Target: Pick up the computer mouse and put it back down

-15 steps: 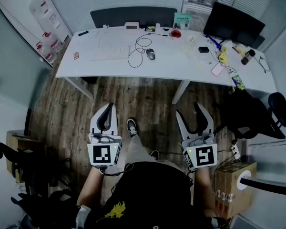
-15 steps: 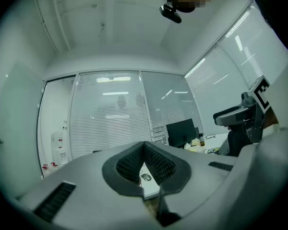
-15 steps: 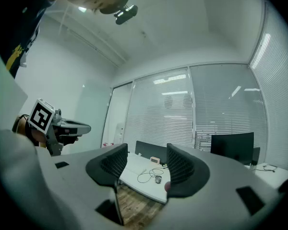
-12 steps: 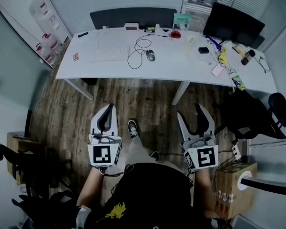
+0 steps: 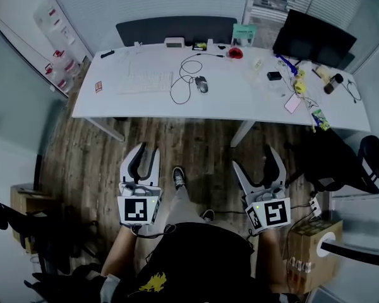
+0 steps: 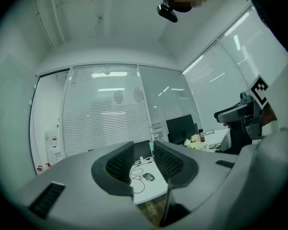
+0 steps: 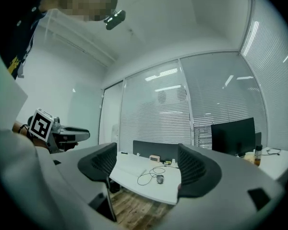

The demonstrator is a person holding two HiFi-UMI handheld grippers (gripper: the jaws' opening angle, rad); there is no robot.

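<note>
The dark computer mouse lies on the white desk, its black cable looping to its left. It also shows far off between the jaws in the left gripper view and the right gripper view. Both grippers hang over the wooden floor, well short of the desk. My left gripper stands open by a narrow gap with nothing in it. My right gripper is open wide and holds nothing.
A white keyboard lies left of the mouse. A black monitor, a phone and small clutter fill the desk's right end. A dark partition stands behind the desk, an office chair at right, a cardboard box beside me.
The desk sits slightly lower in the head view and both grippers have dropped a little in the picture. Their jaws look unchanged; the mouse has not moved.
</note>
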